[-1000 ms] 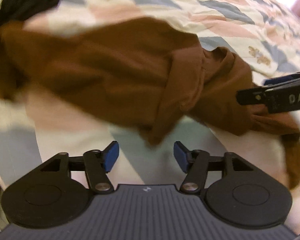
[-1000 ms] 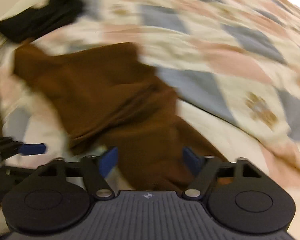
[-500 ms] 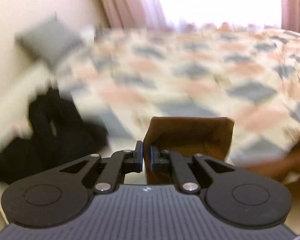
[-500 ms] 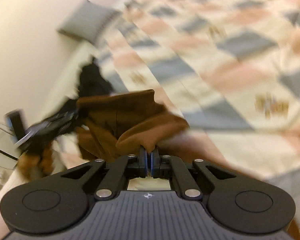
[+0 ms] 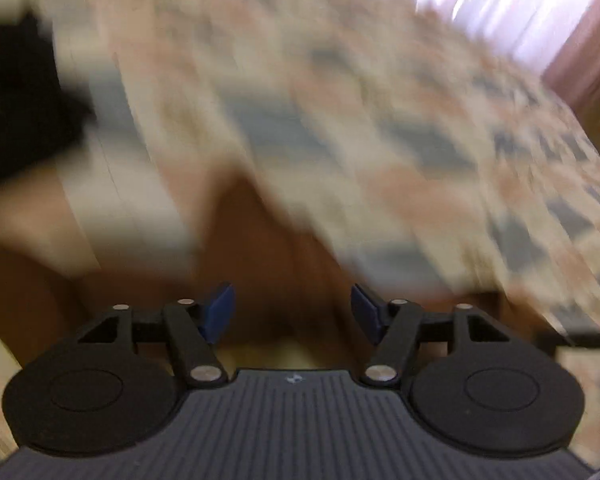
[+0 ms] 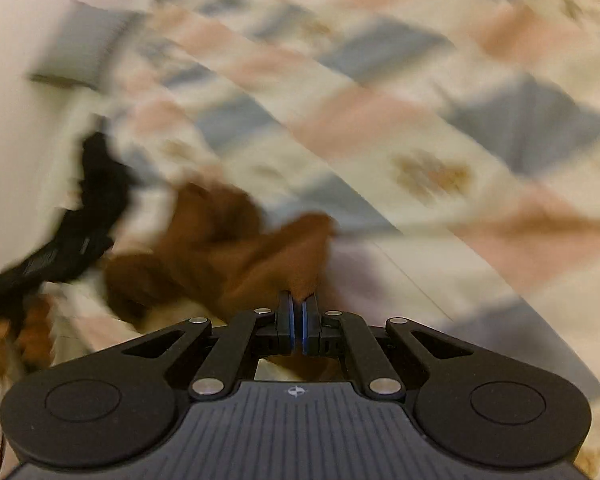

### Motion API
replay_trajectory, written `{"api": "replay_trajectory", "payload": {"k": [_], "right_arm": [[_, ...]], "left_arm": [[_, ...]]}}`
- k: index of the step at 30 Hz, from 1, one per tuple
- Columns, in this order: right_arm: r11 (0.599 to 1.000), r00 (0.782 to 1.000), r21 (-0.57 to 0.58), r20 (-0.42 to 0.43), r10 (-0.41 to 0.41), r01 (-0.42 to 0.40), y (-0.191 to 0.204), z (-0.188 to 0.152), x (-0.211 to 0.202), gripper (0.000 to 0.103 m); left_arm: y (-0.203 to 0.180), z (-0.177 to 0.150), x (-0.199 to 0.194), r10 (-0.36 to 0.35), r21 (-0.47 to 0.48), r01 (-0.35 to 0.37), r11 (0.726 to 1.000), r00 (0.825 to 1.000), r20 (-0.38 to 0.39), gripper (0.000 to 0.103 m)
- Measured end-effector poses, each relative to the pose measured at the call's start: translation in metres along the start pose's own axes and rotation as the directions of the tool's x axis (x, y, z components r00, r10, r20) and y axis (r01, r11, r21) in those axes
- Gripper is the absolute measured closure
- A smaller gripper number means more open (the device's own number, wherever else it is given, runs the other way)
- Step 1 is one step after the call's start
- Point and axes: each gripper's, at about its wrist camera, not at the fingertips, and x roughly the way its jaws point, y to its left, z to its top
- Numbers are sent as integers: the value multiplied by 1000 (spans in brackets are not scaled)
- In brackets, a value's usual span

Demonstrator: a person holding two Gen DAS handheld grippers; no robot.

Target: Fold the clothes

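Observation:
A brown garment [image 6: 220, 248] lies bunched on the patchwork bedspread [image 6: 380, 120]. My right gripper [image 6: 298, 320] is shut, and a fold of the brown garment rises from between its pads. My left gripper [image 5: 293, 310] has its jaws opening, blue pads [image 5: 220, 308] well apart. The brown garment [image 5: 268, 260] shows blurred below the gap, and neither pad presses on it. In the right wrist view the left gripper [image 6: 60, 256] appears as a dark blur at the garment's left end.
A black garment [image 5: 16, 92] lies at the left of the bed, also visible as a black garment [image 6: 100, 184] near the wall. A grey pillow [image 6: 84, 44] sits at the far left. Bright curtains [image 5: 480, 4] hang beyond the bed.
Both grippers closed on the brown garment and lifted it. The left gripper has since come open off the cloth, while the right still grips its fold. Both views swing fast.

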Motion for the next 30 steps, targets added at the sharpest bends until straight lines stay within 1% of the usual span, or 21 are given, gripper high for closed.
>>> {"api": "replay_trajectory", "payload": {"k": [1,2,4,6,7,8,10,11,12,14,15,16,18,19,20,21,22,24,26,28,30], "right_arm": [[998,998,-12,-32,-57,56,-6,-6,11,93],[995,993,-26,-60,-100,99,-11,-14,19,84],[983,980,-42,-86,-182,179,-16,-24,26,75],[979,979,-74,-57,-196,191,-12,-24,26,59],[976,979,-90,-42,-202,197,-9,-23,26,39],[976,981,-103,-9,-193,191,-6,-21,23,23],[978,987,-134,50,-154,159,1,-10,23,10],[980,988,-130,58,-146,153,1,-2,28,8],[982,989,-114,47,-143,148,0,5,40,8],[988,991,-71,-3,-136,135,-6,13,71,11],[989,989,-47,-31,-144,143,-10,15,87,14],[988,987,-22,-58,-152,151,-14,16,103,21],[993,988,28,-99,-114,117,-19,10,127,45],[993,989,43,-106,-103,108,-17,5,132,82],[993,989,12,-93,-115,117,-11,0,128,98],[992,989,-19,-79,-127,126,-4,-5,125,98],[990,988,-49,-65,-139,136,2,-10,121,99],[981,984,-87,7,-176,176,13,-16,93,99],[982,980,-83,114,-162,171,22,-21,44,99],[978,963,-96,216,-161,185,33,-25,-4,100],[969,933,-121,319,-166,214,49,-32,-53,100]], "left_arm": [[1,-14,15,-37,-56,33,998,998,-57,48],[1,-25,26,-68,-106,59,993,995,-79,48],[-3,-36,41,-87,-172,75,982,994,-68,46],[-10,-36,50,-53,-182,49,982,998,-16,35],[-13,-33,52,-55,-190,55,980,998,5,34],[-15,-30,55,-75,-201,78,977,997,25,33],[-22,-25,63,-85,-182,91,979,996,42,35],[-26,-22,69,-65,-148,71,986,997,40,58],[-28,-20,73,-55,-123,58,991,998,28,93],[-30,-19,76,-50,-94,49,994,999,-4,97],[-30,-20,70,-38,-79,38,996,999,7,97],[-29,-23,59,-22,-58,24,998,999,26,97],[-24,-27,36,9,-21,-7,1000,998,62,97],[-19,-28,22,25,-8,-25,1000,997,77,97],[-13,-30,8,42,4,-43,999,995,92,97],[-7,-30,-9,77,21,-80,997,991,114,97],[0,-30,-28,133,45,-141,989,981,143,97],[17,-25,-69,209,69,-227,971,957,201,97],[33,-17,-108,270,78,-297,952,930,250,97],[42,-9,-147,316,135,-372,918,895,315,97],[43,-4,-182,349,218,-450,866,856,380,97]]}}
